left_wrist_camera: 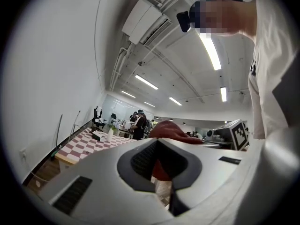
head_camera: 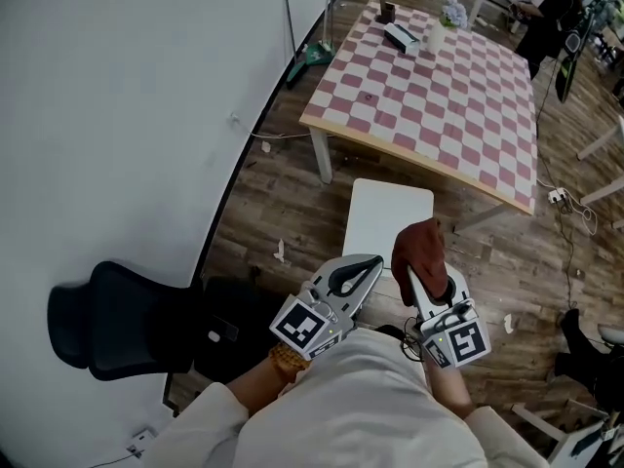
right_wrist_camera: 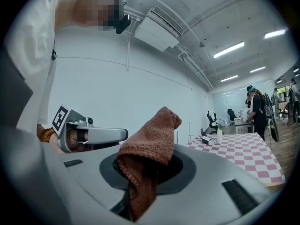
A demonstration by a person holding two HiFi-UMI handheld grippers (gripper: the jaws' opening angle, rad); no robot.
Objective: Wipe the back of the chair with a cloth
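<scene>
The right claw is clamped on a rust-brown cloth. The cloth bunches up above the jaw tips and a fold hangs down between them, as the right gripper view shows. The left claw is just to its left, jaws together with nothing between them. Both point away from the person, roughly level, and their marker cubes sit close to the white-shirted chest at the near edge of the head view.

A black office chair stands well to the left of both claws, against the white wall. Its headrest is on the far left and its back faces upward toward the camera. Neither claw nor the cloth touches it.

Just beyond the claws, on the wooden floor, is a white square-topped piece of furniture with rounded corners; whether it is a stool or a small stand cannot be told. Farther off is a bench covered in pink-and-white check. At its far end it carries a dark cup, a flat box, a pale bottle and a small bunch of flowers. A person in dark clothes stands beyond the bench's far right corner. A few pale scraps lie on the floor left of the white top.
</scene>
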